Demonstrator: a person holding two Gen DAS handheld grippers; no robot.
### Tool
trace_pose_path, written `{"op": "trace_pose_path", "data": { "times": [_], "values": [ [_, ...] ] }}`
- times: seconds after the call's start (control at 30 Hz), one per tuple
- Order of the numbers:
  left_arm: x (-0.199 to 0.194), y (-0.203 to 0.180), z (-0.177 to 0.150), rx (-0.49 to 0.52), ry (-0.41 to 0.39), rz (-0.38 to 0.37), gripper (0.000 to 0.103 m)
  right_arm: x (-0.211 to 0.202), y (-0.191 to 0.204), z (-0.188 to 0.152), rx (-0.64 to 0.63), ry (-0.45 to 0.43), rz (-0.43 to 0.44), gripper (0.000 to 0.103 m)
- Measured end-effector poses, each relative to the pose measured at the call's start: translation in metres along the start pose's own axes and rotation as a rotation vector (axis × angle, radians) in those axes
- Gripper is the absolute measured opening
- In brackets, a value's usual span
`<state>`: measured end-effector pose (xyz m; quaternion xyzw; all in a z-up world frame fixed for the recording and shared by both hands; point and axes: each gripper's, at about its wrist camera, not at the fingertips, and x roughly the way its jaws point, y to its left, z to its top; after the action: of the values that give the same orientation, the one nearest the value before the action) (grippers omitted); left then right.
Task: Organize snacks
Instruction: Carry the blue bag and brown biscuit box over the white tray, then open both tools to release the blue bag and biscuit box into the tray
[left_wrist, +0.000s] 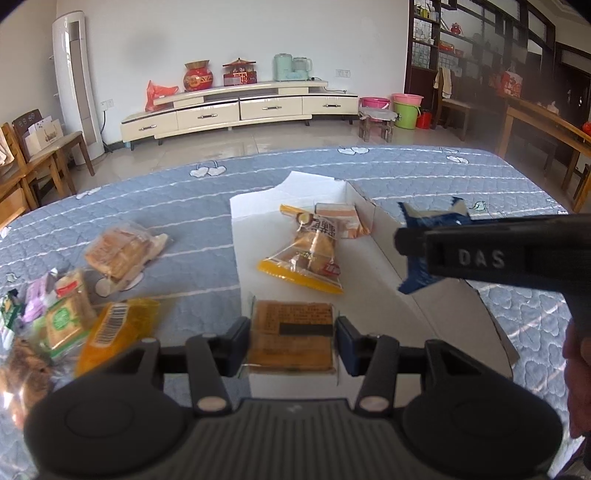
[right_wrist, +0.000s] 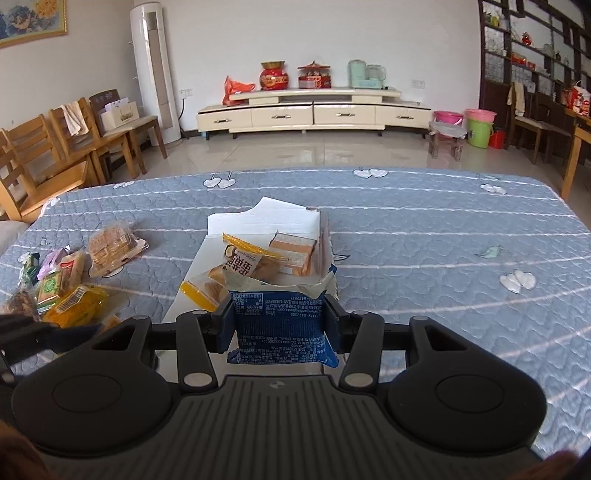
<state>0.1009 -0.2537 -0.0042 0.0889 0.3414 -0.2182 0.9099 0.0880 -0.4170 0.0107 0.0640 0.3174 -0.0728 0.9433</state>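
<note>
Two tools grip snacks: left (left_wrist: 291, 341) brown packet (left_wrist: 291, 334); right (right_wrist: 279, 325) blue packet (right_wrist: 279, 325).

A shallow open box (left_wrist: 258, 236) is lying in the middle of the quilted table cover (left_wrist: 184, 206). Inside the box, a sealed bread packet (left_wrist: 306, 254) is lying toward the near side, and a flat wrapped cake (left_wrist: 340, 218) is lying just behind it, against the box's right wall. A square biscuit packet (left_wrist: 291, 336) is being held between the jaws of the left gripper (left_wrist: 291, 341), over the box's near edge. A printed snack bag (right_wrist: 280, 325) is being held by the right gripper (right_wrist: 280, 325) at the box's right side. To the left of the box, a clear-wrapped pastry (left_wrist: 118, 254) is lying apart, and nearer still a heap of mixed packets (left_wrist: 70, 325) is lying on the cover.
</note>
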Motion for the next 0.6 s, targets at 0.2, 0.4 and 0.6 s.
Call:
{"op": "trace_pose_path", "data": {
  "times": [0.2,0.4,0.6],
  "values": [
    [0.015,-0.009,0.007,-0.005,0.006,-0.012,0.049,0.021,0.000,0.010,-0.005,0.022,0.012,0.059],
    [0.022,-0.022,0.014,0.003,-0.002,-0.032,0.049,0.035,0.002,0.019,-0.027,0.032,-0.002,0.059],
    [0.023,-0.031,0.017,-0.004,0.001,-0.047,0.049,0.040,0.002,0.025,-0.031,0.034,-0.026,0.059]
  ]
}}
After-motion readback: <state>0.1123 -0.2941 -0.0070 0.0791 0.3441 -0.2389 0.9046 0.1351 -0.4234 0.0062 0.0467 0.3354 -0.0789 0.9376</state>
